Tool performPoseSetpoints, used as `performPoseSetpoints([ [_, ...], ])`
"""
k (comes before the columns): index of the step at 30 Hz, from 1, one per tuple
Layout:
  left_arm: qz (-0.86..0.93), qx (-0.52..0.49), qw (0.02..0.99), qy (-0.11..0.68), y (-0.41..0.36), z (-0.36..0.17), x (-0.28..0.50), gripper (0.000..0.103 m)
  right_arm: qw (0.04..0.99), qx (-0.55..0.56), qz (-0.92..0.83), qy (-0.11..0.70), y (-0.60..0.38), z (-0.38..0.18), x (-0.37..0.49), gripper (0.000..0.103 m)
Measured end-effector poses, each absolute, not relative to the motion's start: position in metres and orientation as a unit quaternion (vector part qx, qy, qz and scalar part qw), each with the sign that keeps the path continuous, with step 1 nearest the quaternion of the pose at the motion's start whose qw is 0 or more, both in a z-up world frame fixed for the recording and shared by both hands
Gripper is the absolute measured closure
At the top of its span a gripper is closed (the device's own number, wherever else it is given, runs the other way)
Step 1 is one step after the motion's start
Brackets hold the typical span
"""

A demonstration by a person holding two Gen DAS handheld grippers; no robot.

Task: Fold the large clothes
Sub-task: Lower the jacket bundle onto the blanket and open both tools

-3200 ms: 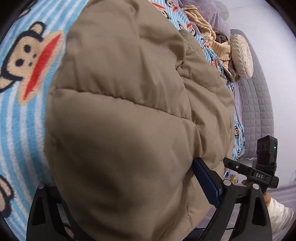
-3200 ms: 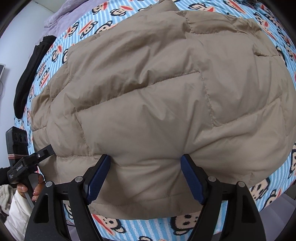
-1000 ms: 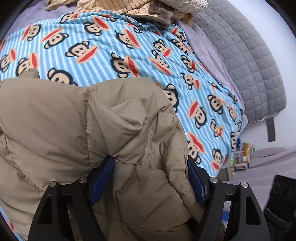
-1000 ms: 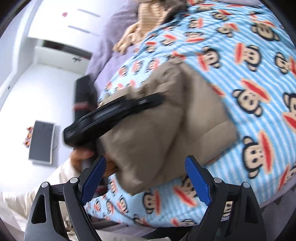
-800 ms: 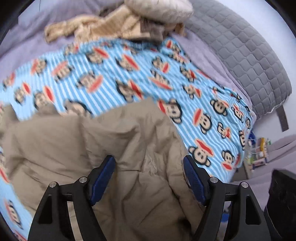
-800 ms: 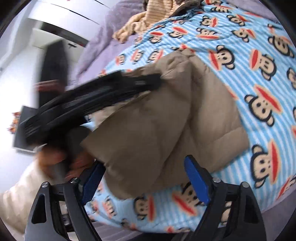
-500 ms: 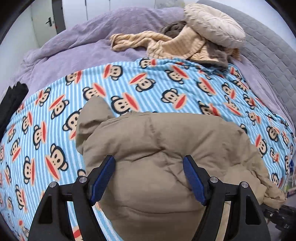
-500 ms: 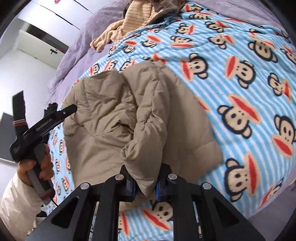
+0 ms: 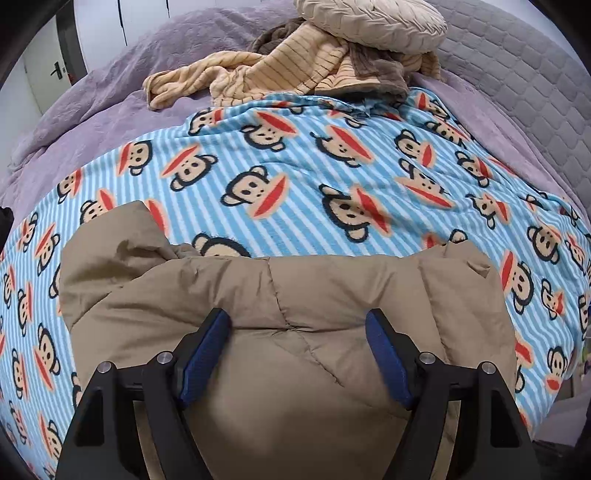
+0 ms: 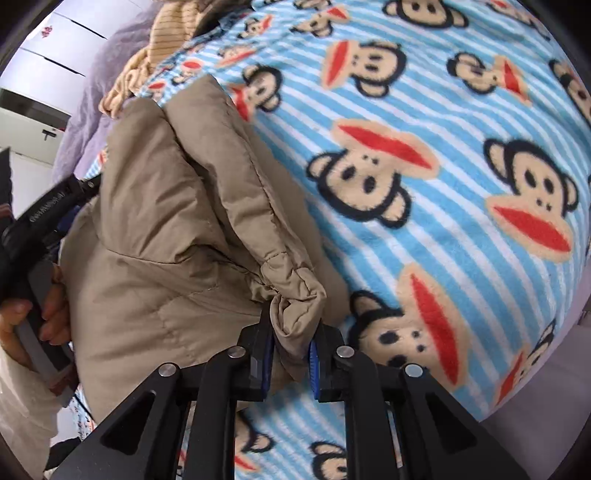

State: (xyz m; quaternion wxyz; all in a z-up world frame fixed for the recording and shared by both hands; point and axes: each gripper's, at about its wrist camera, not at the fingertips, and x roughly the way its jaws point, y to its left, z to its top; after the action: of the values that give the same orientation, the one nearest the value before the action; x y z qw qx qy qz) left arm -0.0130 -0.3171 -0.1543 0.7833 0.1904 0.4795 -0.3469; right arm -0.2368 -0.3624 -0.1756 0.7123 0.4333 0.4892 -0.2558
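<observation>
A tan quilted puffer jacket (image 9: pixel 280 295) lies bunched on a blue striped monkey-print blanket (image 9: pixel 314 177). My left gripper (image 9: pixel 297 328) hangs open just over the jacket's near part, its blue pads spread wide with padded fabric below them. In the right wrist view the same jacket (image 10: pixel 173 206) shows as a folded heap, and my right gripper (image 10: pixel 291 349) is shut on a puffy edge of it near the blanket (image 10: pixel 424 155). The other gripper tool (image 10: pixel 44 210) and the hand holding it appear at the left edge of that view.
At the bed's far end lie a beige striped garment (image 9: pixel 258 74), a round cream cushion (image 9: pixel 369 22) and a lilac cover (image 9: pixel 92 110). A grey quilted headboard (image 9: pixel 517 74) rises on the right. White doors (image 10: pixel 33 74) stand beyond the bed.
Both grippers let go of the spread jacket and came over the bunched heap. My right gripper closed on the jacket's edge half a second ago and holds it closer now; the left stays open.
</observation>
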Motion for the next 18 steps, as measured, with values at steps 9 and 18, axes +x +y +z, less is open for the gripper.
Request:
performPoseSetpoints([
  [9, -0.339, 0.197, 0.782, 0.485, -0.314, -0.162, -0.009, 0.026, 0.734, 0.422, -0.265, 0.462, -0.391, -0.13, -0.254, 0.073],
  [18, -0.323, 0.209, 0.787, 0.483, -0.314, -0.159, -0.012, 0.025, 0.781, 0.388, -0.181, 0.454, -0.401, -0.108, -0.201, 0.044],
])
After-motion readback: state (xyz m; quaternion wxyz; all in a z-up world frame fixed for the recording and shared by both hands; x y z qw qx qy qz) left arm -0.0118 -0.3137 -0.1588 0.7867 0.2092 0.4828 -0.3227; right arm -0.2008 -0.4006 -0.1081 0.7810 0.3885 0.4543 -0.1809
